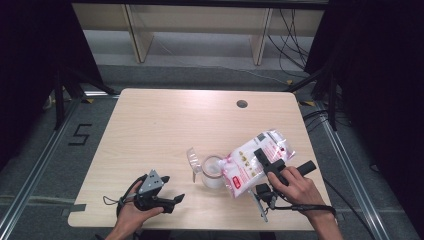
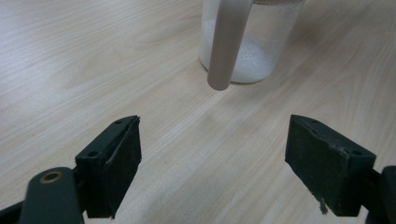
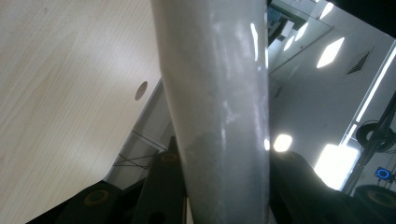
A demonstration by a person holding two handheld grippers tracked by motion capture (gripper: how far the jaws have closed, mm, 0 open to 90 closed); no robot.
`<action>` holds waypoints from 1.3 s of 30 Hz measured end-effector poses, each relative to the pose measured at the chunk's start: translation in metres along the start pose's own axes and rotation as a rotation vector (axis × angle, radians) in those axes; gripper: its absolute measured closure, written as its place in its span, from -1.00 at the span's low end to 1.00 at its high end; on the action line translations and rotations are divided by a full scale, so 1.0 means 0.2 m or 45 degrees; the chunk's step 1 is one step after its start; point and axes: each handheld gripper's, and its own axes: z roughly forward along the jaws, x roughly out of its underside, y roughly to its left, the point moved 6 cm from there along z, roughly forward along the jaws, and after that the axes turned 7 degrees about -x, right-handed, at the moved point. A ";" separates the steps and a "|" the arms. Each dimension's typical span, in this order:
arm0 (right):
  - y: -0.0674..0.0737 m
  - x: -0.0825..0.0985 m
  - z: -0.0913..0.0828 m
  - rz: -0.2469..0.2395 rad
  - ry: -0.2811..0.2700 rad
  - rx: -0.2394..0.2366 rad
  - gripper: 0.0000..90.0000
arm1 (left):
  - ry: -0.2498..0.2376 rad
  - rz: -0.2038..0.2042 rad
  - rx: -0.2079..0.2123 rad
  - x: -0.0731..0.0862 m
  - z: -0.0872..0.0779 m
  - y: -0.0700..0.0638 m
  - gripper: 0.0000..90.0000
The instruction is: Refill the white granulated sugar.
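A white and pink bag [image 1: 248, 169] of white powder hangs tilted over a clear cup [image 1: 212, 173] near the table's front middle. My right gripper [image 1: 261, 155] is shut on the bag's upper part, and in the right gripper view the pale bag [image 3: 219, 107] runs up between the black jaws. The cup [image 2: 261, 51] holds some white powder. A pale rod-like handle [image 2: 226, 42] leans out of it toward my left gripper [image 2: 212, 163]. That gripper [image 1: 172, 189] rests open at the front left, a hand's length from the cup, with nothing between its jaws.
A clear plastic piece [image 1: 192, 159] stands at the cup's left side. The wooden table [image 1: 150, 130] has a round cable hole [image 1: 242, 104] at the back right. A cable [image 1: 300, 207] trails from the right gripper near the front edge.
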 end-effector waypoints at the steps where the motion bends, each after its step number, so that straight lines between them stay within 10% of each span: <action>1: 0.00 0.00 0.00 -0.001 -0.001 -0.001 0.66 | 0.000 0.000 0.000 0.00 0.00 0.00 -0.60; 39: -0.01 0.00 0.00 -0.005 -0.001 0.014 0.67 | 0.000 -0.001 -0.001 0.00 0.00 0.00 -0.60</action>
